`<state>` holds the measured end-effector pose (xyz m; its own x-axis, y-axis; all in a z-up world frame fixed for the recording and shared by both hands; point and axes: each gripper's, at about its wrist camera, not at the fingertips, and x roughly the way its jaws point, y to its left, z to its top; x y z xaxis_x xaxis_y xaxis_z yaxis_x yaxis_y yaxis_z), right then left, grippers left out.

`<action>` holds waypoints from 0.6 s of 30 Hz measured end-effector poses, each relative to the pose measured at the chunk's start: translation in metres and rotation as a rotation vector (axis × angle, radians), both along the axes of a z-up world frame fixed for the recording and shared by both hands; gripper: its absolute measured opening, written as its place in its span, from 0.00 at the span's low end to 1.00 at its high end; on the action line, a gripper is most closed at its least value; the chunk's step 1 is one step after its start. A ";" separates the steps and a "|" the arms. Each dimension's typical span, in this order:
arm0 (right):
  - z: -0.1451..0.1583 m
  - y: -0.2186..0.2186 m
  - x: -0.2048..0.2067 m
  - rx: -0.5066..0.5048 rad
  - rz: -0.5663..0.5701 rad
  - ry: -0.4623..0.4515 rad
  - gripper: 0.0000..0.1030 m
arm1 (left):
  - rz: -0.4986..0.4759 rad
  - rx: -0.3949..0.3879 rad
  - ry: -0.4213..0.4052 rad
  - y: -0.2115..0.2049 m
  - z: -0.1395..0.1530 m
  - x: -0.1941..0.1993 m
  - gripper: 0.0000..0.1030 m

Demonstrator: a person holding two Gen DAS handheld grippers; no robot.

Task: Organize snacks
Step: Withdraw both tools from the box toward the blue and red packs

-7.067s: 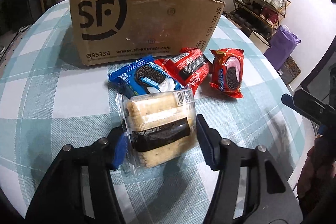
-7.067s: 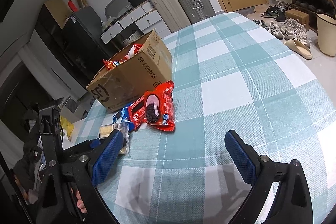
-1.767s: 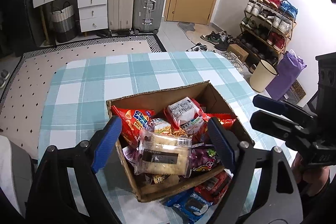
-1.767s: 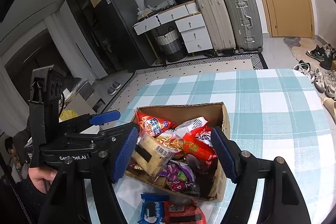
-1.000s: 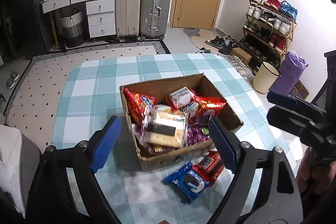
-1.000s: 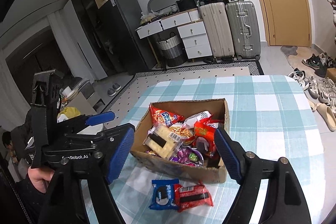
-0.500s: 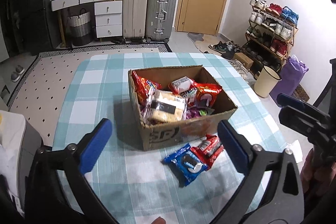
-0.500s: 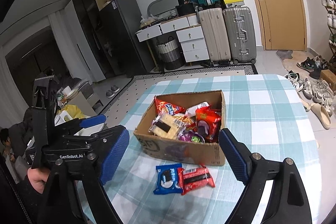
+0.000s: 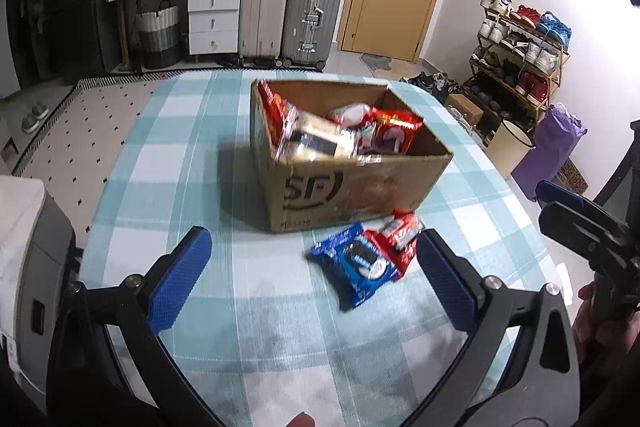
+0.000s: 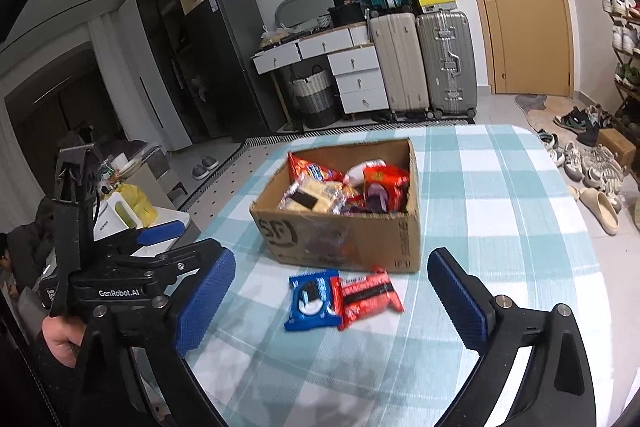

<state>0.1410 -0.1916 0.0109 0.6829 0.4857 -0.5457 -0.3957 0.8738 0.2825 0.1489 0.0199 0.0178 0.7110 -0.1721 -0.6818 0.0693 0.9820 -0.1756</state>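
Now both our tongs, left gripper [image 9: 308, 269] and right gripper [image 10: 330, 301], gape empty, jaws having just widened. The blue cookie pack [image 10: 311, 301] and red pack [image 10: 370, 295] lie touching on the tablecloth [image 10: 520, 227] before the box [image 10: 360, 239]; light, crinkly, slippery, with brittle contents, best pinched gently across the short edges.

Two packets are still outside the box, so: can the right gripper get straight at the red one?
Probably yes. The right gripper is open and empty, and the red packet lies flat on the table in front of it, beside the blue packet, nothing over it.
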 end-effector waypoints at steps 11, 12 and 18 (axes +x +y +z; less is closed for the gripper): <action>-0.039 0.001 0.005 -0.029 -0.022 0.064 0.96 | 0.018 -0.024 0.042 0.003 -0.044 -0.001 0.99; -0.042 0.001 0.006 -0.030 -0.023 0.069 0.96 | 0.019 -0.026 0.048 0.003 -0.049 0.000 0.99; -0.063 0.000 0.017 -0.027 -0.029 0.107 0.96 | 0.021 -0.027 0.081 0.001 -0.072 0.005 0.99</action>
